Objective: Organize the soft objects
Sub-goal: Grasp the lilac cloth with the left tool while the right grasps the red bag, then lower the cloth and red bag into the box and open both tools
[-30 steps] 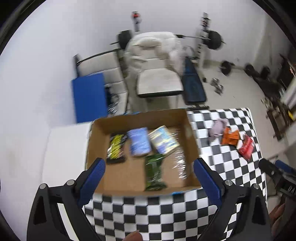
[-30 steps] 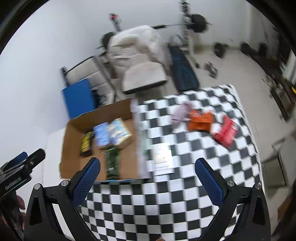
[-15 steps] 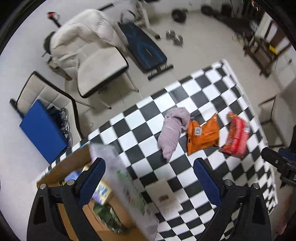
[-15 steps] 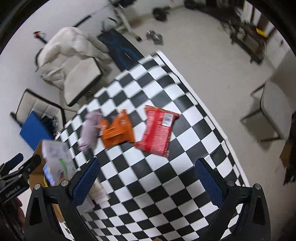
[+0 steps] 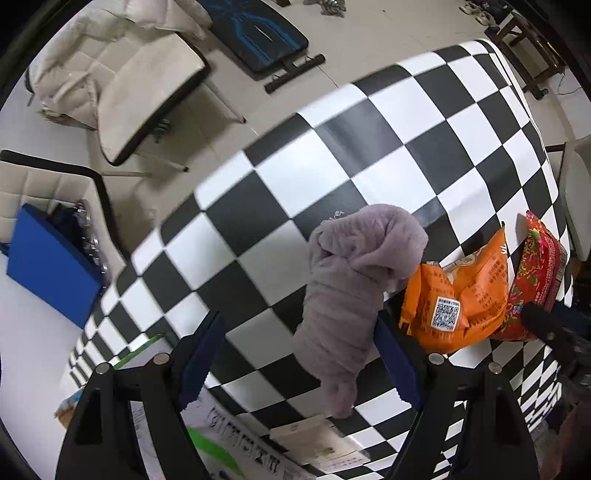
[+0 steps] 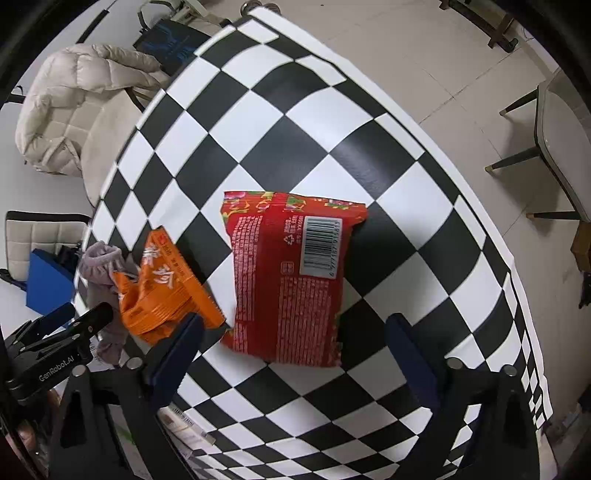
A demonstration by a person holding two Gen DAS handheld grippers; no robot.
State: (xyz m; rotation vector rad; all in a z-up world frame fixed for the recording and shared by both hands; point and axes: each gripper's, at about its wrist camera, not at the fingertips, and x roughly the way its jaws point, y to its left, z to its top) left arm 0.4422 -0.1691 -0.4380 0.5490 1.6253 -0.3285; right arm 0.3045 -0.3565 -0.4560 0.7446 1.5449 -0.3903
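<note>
Two grippers descend, fingers closing, gripping nothing: left gripper [image 5: 299,354] around the limp, light purple cloth [image 5: 354,291]; right gripper [image 6: 291,354] straddling the crinkly, slippery red packet [image 6: 291,277] beside it.

A room at home, serving as both gym and living space. Well beyond the left gripper's jaws, a padded weight bench [image 5: 258,35] stands on the pale tiled floor [image 5: 229,110], beside a cushioned chair [image 5: 144,85] draped with a cream puffer jacket [image 6: 77,92]. Directly under the jaws lies a checkered tablecloth [image 5: 406,129].
</note>
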